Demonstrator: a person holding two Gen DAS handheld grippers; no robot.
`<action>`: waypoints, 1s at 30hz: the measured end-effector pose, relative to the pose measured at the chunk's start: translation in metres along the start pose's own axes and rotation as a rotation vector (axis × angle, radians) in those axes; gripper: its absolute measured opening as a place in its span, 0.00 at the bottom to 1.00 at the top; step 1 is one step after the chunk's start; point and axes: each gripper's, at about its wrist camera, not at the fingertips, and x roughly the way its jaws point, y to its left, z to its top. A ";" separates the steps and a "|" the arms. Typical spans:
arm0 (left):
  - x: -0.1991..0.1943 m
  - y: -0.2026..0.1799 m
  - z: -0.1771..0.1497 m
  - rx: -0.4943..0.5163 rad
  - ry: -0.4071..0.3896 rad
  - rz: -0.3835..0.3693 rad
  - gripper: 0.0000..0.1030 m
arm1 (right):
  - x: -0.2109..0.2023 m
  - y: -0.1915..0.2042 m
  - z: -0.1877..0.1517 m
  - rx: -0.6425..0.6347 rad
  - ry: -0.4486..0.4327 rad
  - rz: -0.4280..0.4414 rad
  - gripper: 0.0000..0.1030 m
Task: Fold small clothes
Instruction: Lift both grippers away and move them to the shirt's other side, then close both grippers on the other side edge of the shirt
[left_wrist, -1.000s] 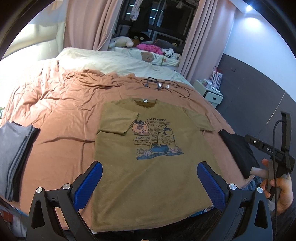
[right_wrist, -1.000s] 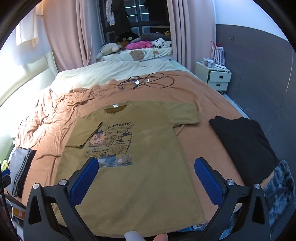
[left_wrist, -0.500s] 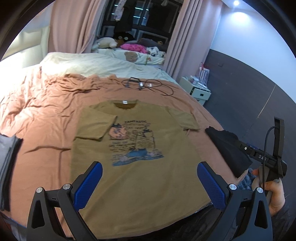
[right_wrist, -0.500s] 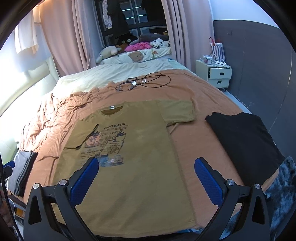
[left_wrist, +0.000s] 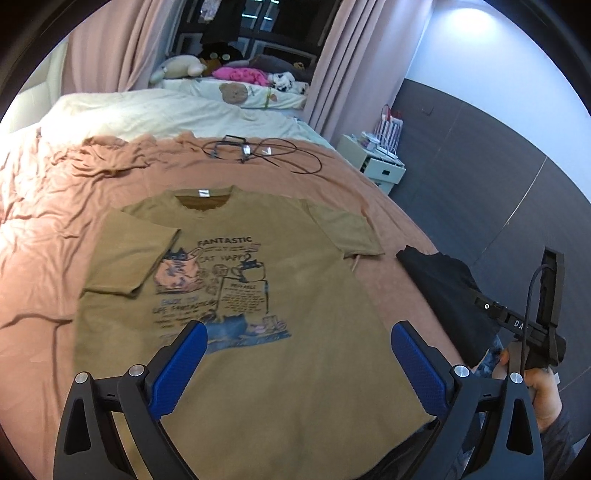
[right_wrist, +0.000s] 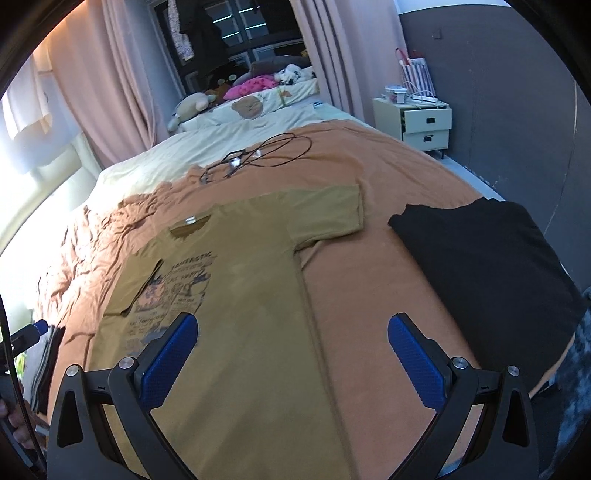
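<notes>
An olive-brown T-shirt (left_wrist: 295, 295) is laid flat, front up, on the bed (left_wrist: 44, 258), which is covered by a rust-orange sheet. A blue and pink cat print with the word "FANTASTIC" is seen on the chest. One sleeve (left_wrist: 129, 254) is folded inward over the print's edge, while the other sleeve (left_wrist: 343, 232) is spread out flat on the sheet. The collar is turned toward the pillows, the hem toward the cameras.

The left claw (left_wrist: 295, 365) is held spread wide above the lower half of the shirt, nothing being pinched. The right claw (right_wrist: 291, 358) is likewise spread wide and empty, above the shirt's side seam and bare sheet.

Compared with a second ago, the right camera has been swung toward the black garment (right_wrist: 487, 273), so that the shirt is now seen left of centre; the shirt itself has not been moved.

Bare sheet is left between the shirt's side edge and the black garment. A tangle of cables (left_wrist: 258, 151) lies beyond the collar, well apart. The hand (left_wrist: 543, 391) gripping the right tool is seen at the bed's edge.
</notes>
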 end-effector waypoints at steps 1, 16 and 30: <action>0.008 0.001 0.003 -0.006 0.008 -0.005 0.94 | 0.006 -0.003 0.002 0.007 -0.006 0.004 1.00; 0.142 0.014 0.051 -0.049 0.145 -0.046 0.54 | 0.114 -0.055 0.052 0.122 0.134 0.073 0.76; 0.250 0.013 0.092 -0.014 0.238 -0.067 0.35 | 0.220 -0.104 0.105 0.239 0.197 0.099 0.66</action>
